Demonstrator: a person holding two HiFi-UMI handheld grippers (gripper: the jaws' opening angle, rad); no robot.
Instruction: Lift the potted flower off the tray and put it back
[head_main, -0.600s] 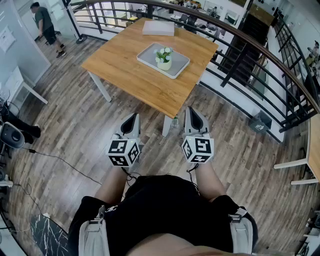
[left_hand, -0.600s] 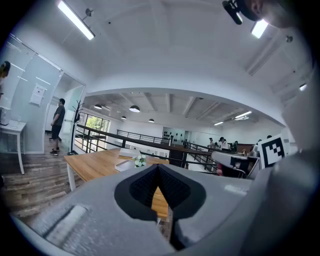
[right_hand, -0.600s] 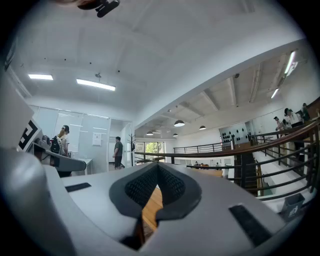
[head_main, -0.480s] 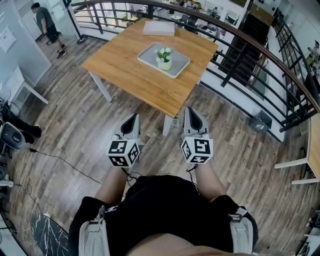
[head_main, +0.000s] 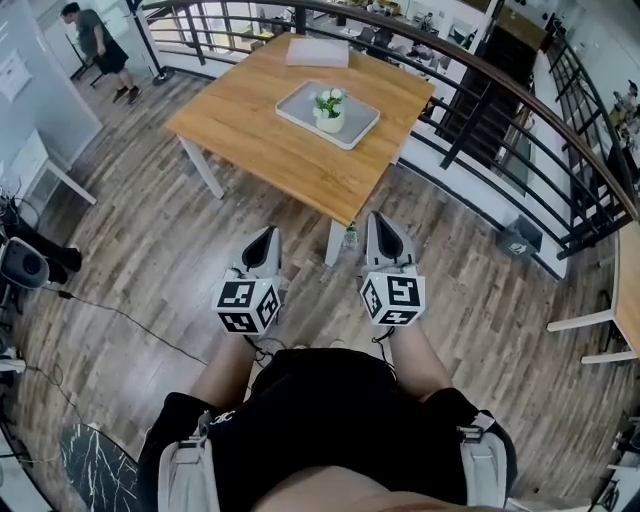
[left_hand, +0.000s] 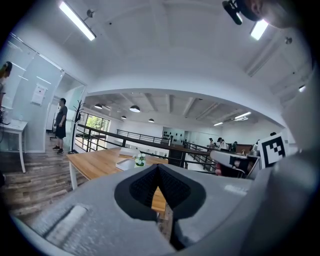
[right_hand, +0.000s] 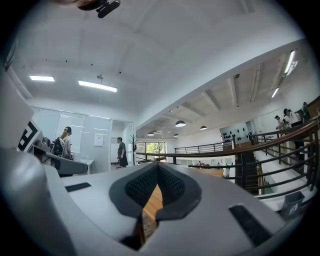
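The potted flower (head_main: 329, 110) stands upright in the tray (head_main: 298, 103) on the surface (head_main: 250, 140). The left tool (head_main: 266, 236) and right tool (head_main: 380, 220) are both closed, empty and well short of the tray. The tray has drifted slightly up the head view, perhaps from head tilt. Lifting has not begun.

Overhead plus level views, shared table (head_main: 260, 140)

A square wooden table (head_main: 250, 135) is seen standing on white legs on a plank floor (head_main: 150, 250), with a grey tray (head_main: 298, 106) set a little beyond the middle of its surface and a flat white box (head_main: 318, 53) laid by the far corner.
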